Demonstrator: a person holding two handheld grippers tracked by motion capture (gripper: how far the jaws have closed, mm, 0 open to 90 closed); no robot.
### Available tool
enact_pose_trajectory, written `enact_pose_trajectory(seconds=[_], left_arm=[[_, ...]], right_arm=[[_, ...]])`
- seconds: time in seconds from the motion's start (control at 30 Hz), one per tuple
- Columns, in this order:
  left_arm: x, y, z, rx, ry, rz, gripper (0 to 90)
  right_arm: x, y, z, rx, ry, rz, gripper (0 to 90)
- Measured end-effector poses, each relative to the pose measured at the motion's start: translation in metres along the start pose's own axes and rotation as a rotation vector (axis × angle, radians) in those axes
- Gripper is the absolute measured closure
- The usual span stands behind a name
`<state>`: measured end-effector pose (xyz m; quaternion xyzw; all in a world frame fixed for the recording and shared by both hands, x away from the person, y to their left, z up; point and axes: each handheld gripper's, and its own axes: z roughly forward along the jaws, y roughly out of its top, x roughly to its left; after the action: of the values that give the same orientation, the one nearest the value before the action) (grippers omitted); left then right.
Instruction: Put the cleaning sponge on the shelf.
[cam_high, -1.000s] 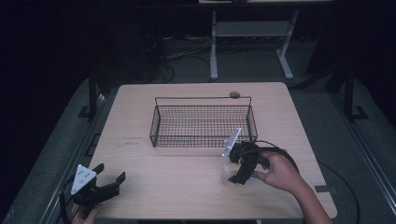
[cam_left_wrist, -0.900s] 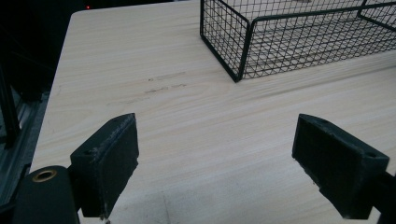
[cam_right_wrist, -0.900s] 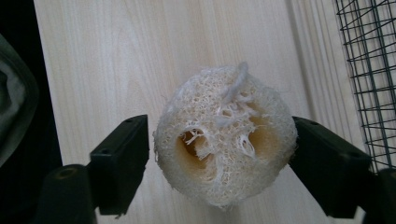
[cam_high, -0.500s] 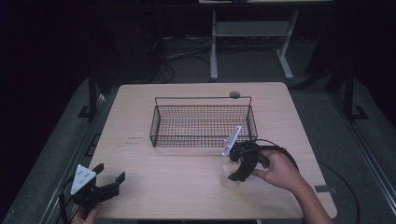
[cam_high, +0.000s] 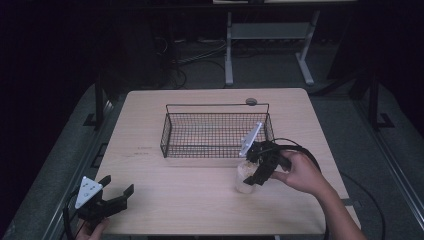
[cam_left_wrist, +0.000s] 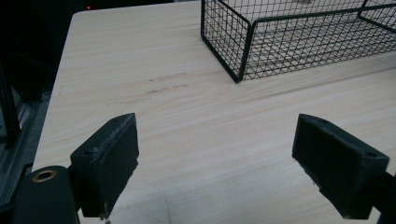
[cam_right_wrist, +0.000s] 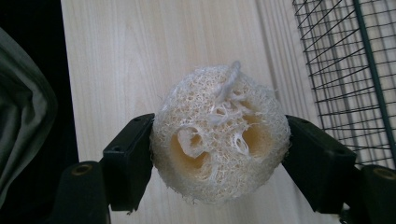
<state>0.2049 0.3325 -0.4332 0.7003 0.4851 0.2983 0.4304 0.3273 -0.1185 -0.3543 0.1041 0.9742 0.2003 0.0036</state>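
A pale, round loofah sponge (cam_high: 244, 180) (cam_right_wrist: 219, 140) stands on end on the wooden table (cam_high: 190, 205), just in front of the front right corner of a black wire basket (cam_high: 215, 149). My right gripper (cam_high: 253, 175) (cam_right_wrist: 219, 135) comes at it from the right and is shut on it, one black pad pressing each side. My left gripper (cam_high: 118, 185) (cam_left_wrist: 215, 140) rests low at the table's front left corner, open, with bare tabletop between its pads.
The wire basket (cam_left_wrist: 299, 51) (cam_right_wrist: 345, 70) sits mid-table with its bottom bare where visible. A small round grey disc (cam_high: 251, 101) lies behind it near the far edge. A cable (cam_high: 300, 147) loops from the right gripper. Dark floor surrounds the table.
The right gripper has shifted slightly around the loofah, which now shows more plainly under its jaws. The left gripper has barely moved.
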Motion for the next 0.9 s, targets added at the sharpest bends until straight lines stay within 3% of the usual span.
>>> enact_pose_trajectory(seconds=[0.9], left_arm=[[0.001, 0.000, 0.000, 0.003, 0.000, 0.003, 13.8]], right_arm=[[-0.031, 0.025, -0.039, -0.023, -0.003, -0.008, 27.8]])
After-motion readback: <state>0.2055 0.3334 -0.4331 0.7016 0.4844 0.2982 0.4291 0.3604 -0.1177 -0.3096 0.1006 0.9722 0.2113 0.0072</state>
